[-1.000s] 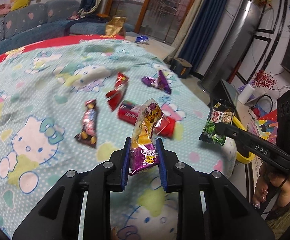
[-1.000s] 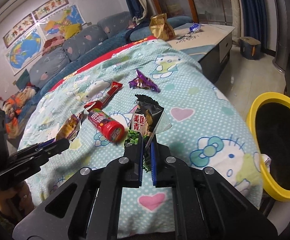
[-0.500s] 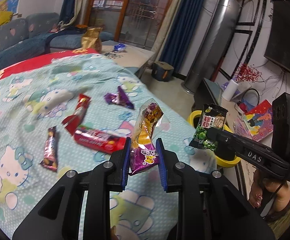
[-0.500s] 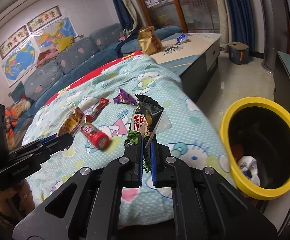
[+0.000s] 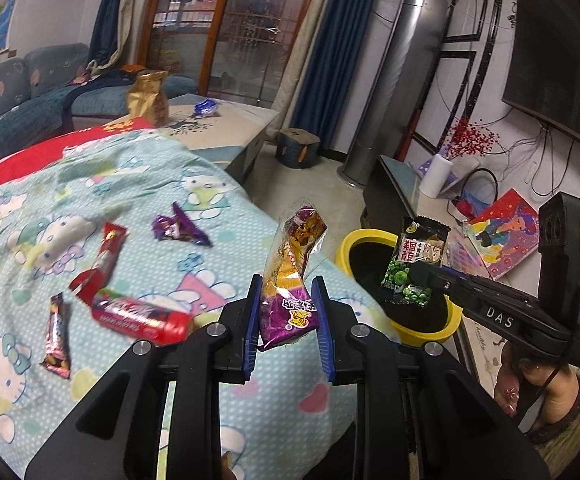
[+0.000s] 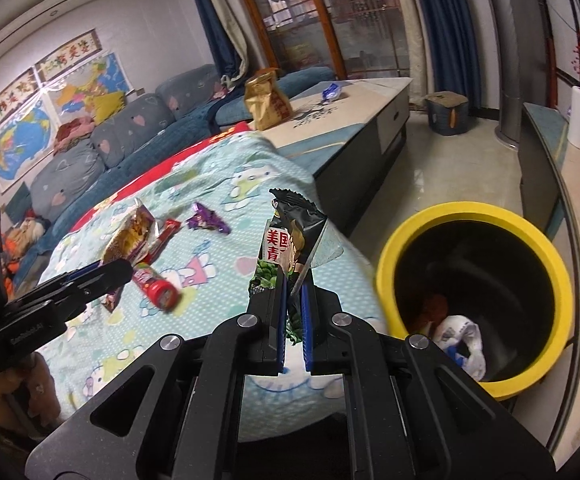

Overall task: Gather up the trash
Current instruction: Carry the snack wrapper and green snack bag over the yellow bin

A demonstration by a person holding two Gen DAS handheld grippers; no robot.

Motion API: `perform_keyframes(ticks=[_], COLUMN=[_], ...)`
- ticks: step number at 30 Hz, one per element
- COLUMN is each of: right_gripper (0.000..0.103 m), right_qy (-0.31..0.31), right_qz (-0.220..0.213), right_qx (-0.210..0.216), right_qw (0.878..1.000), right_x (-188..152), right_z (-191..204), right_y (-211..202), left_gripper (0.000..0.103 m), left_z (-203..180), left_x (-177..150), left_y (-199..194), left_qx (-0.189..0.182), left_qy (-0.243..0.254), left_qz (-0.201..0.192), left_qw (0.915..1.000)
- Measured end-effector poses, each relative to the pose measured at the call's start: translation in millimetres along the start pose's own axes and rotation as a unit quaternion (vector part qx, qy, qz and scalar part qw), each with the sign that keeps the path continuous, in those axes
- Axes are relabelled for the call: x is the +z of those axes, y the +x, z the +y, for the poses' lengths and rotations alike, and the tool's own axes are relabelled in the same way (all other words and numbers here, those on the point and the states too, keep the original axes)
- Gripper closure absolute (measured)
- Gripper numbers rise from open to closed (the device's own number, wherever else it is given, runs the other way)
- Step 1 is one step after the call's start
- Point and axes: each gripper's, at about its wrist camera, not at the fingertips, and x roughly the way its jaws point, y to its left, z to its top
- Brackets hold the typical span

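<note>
We see the left gripper (image 5: pixel 285 312) clamping a purple-orange snack bag (image 5: pixel 290 280), its lower end hidden by fingers. The right gripper (image 6: pixel 294 300), nearly closed, pinches a green pea packet (image 6: pixel 290 236) beside the yellow bin (image 6: pixel 478 216); bin contents murky. More wrappers (image 5: pixel 105 256) lie blurred on the blanket (image 5: pixel 17 280) beyond.

Hello Kitty blanket (image 5: pixel 137 184) – purple wrapper (image 5: pixel 178 230), red wrappers (image 5: pixel 103 258), red tube (image 5: pixel 139 316), choc bar (image 5: pixel 57 334).

two wrist fisheyes, close over the bed's edge
each looks forward and down along its own fingers; both share the cartoon-print blanket (image 5: pixel 17 248), yellow bin (image 6: pixel 478 216) and each other's gripper.
</note>
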Motion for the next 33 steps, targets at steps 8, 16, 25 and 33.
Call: perform_keyframes(ticks=[8, 16, 25, 33], right_gripper=[0.099, 0.099, 0.099, 0.099], right_qy=[0.024, 0.050, 0.077, 0.092], right_qz=[-0.017, -0.027, -0.034, -0.039], right_qx=[-0.028, -0.060, -0.092, -0.118], right_qw=[0.999, 0.997, 0.992, 0.988], right_x=[4, 10, 10, 10], right_z=[-27, -52, -85, -108], right_y=[-12, -18, -23, -27], left_gripper=[0.079, 0.079, 0.079, 0.079], left_z=[-26, -51, -74, -92], left_x=[11, 20, 25, 21], left_y=[16, 31, 49, 70], left_qx=[-0.022, -0.041, -0.064, -0.087], left_qy=[0.022, 0.047, 0.067, 0.085], left_qz=[0.000, 0.003, 0.013, 0.030], left_qw=[0.9995, 0.9981, 0.9956, 0.9922])
